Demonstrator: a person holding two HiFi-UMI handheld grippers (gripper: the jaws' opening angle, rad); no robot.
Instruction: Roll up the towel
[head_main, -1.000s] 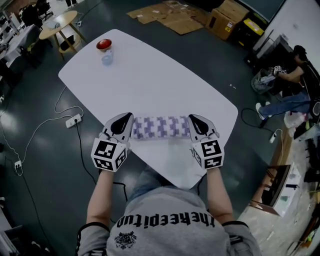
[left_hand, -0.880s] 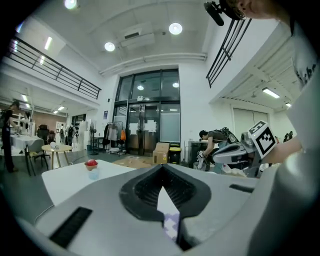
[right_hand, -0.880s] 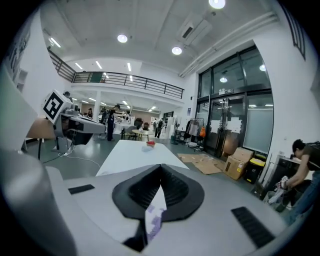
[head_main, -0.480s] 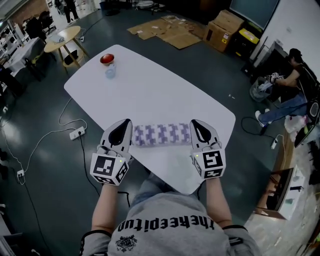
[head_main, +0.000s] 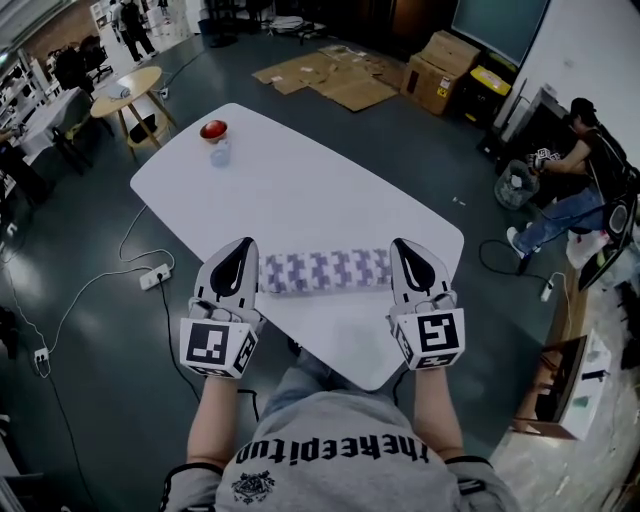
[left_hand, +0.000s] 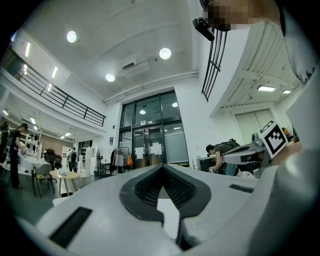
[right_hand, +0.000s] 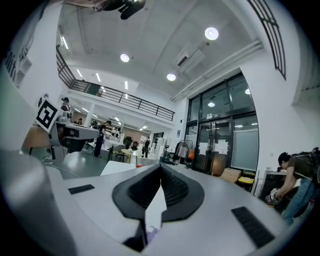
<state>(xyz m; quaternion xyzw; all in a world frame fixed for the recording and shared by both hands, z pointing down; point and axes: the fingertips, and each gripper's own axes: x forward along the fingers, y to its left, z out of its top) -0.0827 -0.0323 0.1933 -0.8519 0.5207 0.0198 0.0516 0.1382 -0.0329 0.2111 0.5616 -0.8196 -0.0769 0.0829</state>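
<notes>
We hold the left gripper with jaws pressed together. Just beside it the rolled towel stretches across the white desk near its front edge, and the right gripper flanks the other end, jaws likewise closed.

The head view is dim and evenly lit: the white table stands out against the dark floor, and only faint shadows are cast. Both gripper views are curved by a wide lens and blackened at the corners, with round ceiling lights seen glaring overhead.
</notes>
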